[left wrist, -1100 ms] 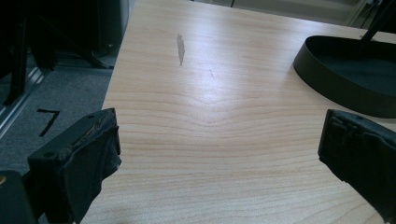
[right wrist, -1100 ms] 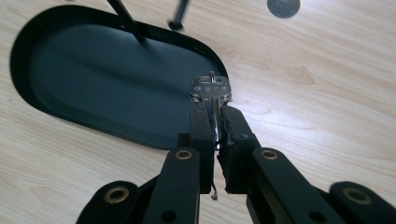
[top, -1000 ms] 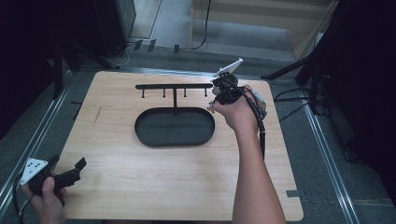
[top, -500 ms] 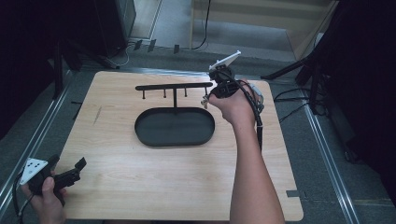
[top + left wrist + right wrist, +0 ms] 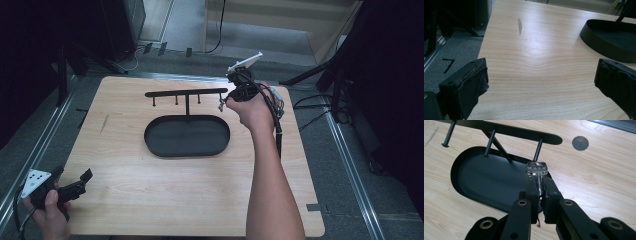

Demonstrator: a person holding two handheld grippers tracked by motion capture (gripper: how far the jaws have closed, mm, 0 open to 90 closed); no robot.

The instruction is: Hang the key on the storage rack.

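Observation:
A black key rack stands mid-table: an oval tray (image 5: 187, 136) with a post carrying a crossbar (image 5: 186, 92) from which three short pegs hang. My right gripper (image 5: 223, 103) hovers at the bar's right end, shut on a silver key (image 5: 536, 169). The key's head sticks out past the fingertips of that gripper (image 5: 539, 183), just below the rightmost peg (image 5: 538, 149) and over the tray's (image 5: 486, 176) right part. My left gripper (image 5: 74, 177) is held at the table's near left corner, open and with nothing in it (image 5: 544, 75), facing the tray (image 5: 604, 41).
The wooden table (image 5: 150, 200) has a dark scuff (image 5: 519, 25) on its left part and a small grey round spot (image 5: 580, 143) beyond the rack. Metal rails (image 5: 350, 165) run along both sides. Cables (image 5: 310, 102) lie on the floor at the right.
My right hand has shifted a little away from the person toward the bar's right end, key still gripped. The left hand has stayed put.

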